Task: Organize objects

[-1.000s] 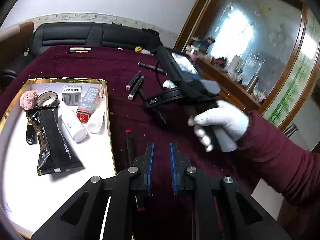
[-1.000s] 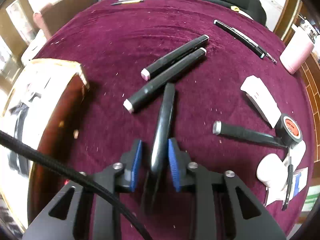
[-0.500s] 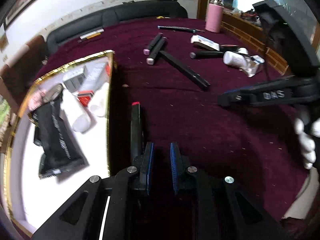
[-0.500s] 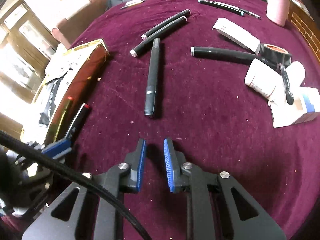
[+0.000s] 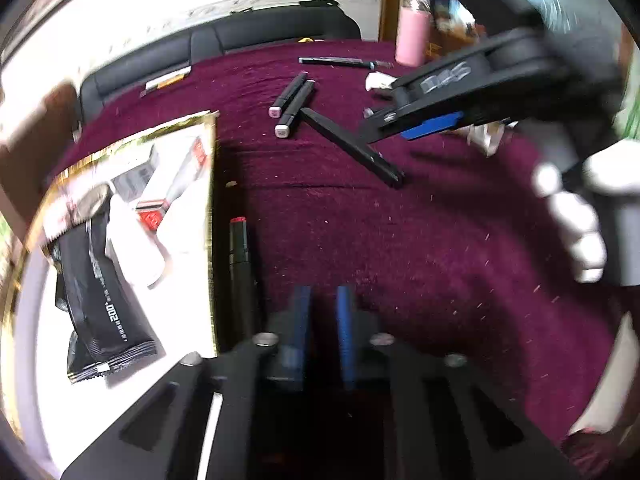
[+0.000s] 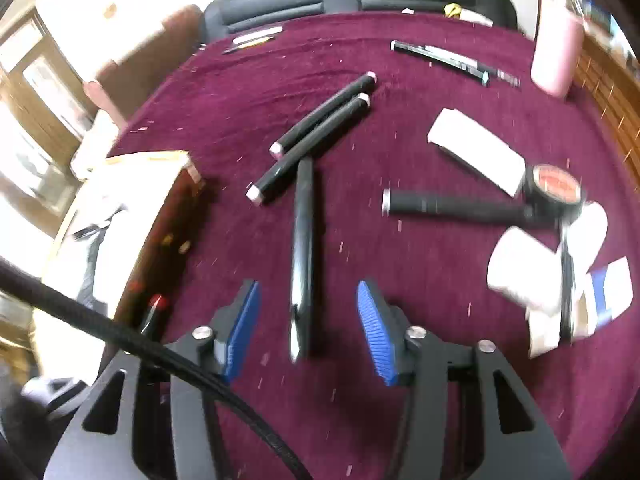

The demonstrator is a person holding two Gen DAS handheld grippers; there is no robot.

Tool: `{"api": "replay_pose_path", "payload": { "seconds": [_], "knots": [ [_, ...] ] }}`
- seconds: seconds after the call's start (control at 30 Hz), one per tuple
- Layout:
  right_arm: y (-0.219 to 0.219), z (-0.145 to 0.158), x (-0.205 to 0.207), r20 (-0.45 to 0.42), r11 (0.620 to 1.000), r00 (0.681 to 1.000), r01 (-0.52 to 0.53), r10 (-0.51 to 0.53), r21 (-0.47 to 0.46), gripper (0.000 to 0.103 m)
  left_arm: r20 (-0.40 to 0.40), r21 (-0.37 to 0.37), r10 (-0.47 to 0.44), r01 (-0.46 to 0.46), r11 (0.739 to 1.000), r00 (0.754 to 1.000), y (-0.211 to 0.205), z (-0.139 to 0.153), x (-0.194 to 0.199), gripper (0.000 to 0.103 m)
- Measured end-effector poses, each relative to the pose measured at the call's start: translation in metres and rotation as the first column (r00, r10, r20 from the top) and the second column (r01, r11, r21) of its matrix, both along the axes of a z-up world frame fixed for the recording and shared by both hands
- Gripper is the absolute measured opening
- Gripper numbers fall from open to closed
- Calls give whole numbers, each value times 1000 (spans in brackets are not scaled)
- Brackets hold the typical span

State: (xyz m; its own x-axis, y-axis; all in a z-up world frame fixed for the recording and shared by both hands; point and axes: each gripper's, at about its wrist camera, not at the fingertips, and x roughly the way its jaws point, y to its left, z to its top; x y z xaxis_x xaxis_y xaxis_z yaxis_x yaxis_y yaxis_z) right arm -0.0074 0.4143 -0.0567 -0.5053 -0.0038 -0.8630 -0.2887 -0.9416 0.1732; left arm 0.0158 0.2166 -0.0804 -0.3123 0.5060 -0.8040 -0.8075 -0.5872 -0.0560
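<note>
The right gripper (image 6: 308, 328) is lowered over a long black pen (image 6: 303, 248) that lies on the dark red tablecloth (image 6: 400, 380). Its jaws have just been opening and are spread now, one blue pad at each side of the pen's near end, neither touching it; the pen is between them but not pinched. This spread is judged to be the preparation for a grasp.

The gripper is pointed steeply down toward 12 o'clock. It is carried by a white-gloved hand (image 5: 576, 232), seen at 3 o'clock in the left wrist view.

The left gripper (image 5: 322, 336) is pressed together with nothing inside. A red-capped marker (image 5: 240, 264) lies just beside it, at 10 o'clock, along the gold edge of the tray (image 5: 210, 200); whether they touch cannot be told. The tray already holds a black packet (image 5: 100, 292) and small boxes, so it seems the collecting place. Two more markers (image 6: 316, 140) wait at 12 o'clock of the pen.
</note>
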Motion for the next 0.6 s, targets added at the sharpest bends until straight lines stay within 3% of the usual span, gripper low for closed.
{"api": "replay_pose_path", "payload": {
  "seconds": [0.07, 0.13, 0.17, 0.2, 0.27, 0.43, 0.6],
  "knots": [
    [-3, -8, -21, 36, 999, 999, -5, 3, 44, 50, 80, 73, 26, -32, 997, 996, -13, 4, -10, 2],
    [-4, -19, -34, 82, 998, 997, -9, 4, 55, 45, 112, 112, 32, -45, 993, 993, -23, 6, -13, 1],
    [-8, -17, -39, 74, 996, 997, -21, 14, 91, 29, 113, 127, 34, -48, 991, 993, -28, 8, -12, 1],
    [-11, -17, -41, 91, 994, 996, -34, 25, 107, 20, 117, 139, 33, -49, 989, 993, -31, 10, -12, 1],
    [-13, -16, -38, 93, 994, 995, -40, 31, 98, 14, 119, 175, 32, -53, 983, 992, -40, 17, -11, 1],
    [-12, -18, -16, 80, 999, 996, -47, 46, 5, 13, 119, 214, 13, -39, 976, 993, -48, 26, -10, 1],
    [-11, -19, 11, 74, 998, 996, -46, 50, -51, 13, 27, 130, 84, -87, 988, 996, -42, 24, -9, 5]
  ]
}}
